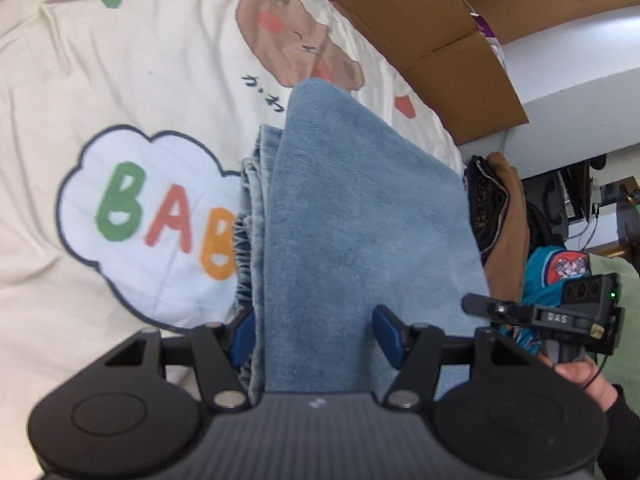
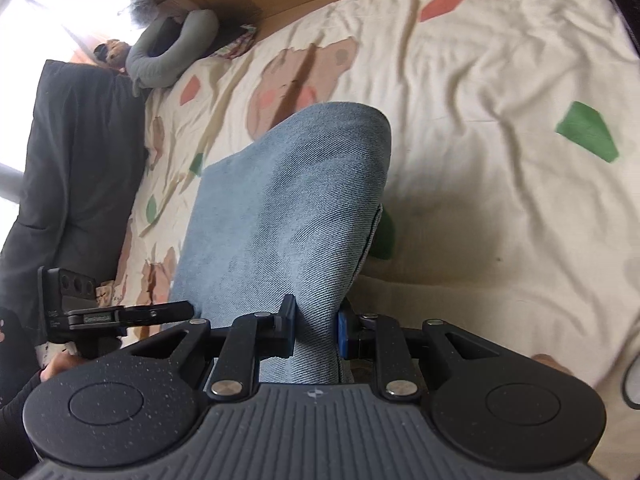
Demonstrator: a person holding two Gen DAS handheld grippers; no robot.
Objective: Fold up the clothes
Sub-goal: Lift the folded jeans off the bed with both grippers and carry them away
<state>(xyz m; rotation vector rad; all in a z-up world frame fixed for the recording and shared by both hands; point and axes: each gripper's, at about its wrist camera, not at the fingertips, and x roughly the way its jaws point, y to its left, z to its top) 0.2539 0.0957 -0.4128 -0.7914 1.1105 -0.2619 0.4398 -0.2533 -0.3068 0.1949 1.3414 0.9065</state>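
Observation:
Light blue jeans (image 1: 360, 208) hang folded over the cream cartoon-print bedsheet (image 1: 120, 60). My left gripper (image 1: 315, 336) is shut on a thick bundle of the denim, with the gathered waistband by its left pad and cloth spilling past its right pad. In the right wrist view the jeans (image 2: 288, 184) rise as a rounded fold above the bedsheet (image 2: 500, 80), and my right gripper (image 2: 316, 330) is shut tightly on a narrow pinch of them. The two tools sit side by side: the right tool's black housing (image 1: 576, 316) shows at one edge, the left tool's housing (image 2: 80, 312) at the other.
A cardboard wall (image 1: 420, 20) borders the bed's far side. A dark and brown garment pile (image 1: 496, 200) lies off the bed's edge. A black garment (image 2: 68, 160) and a grey neck pillow (image 2: 168, 52) lie at the sheet's left. A hand (image 1: 584, 384) grips the right tool.

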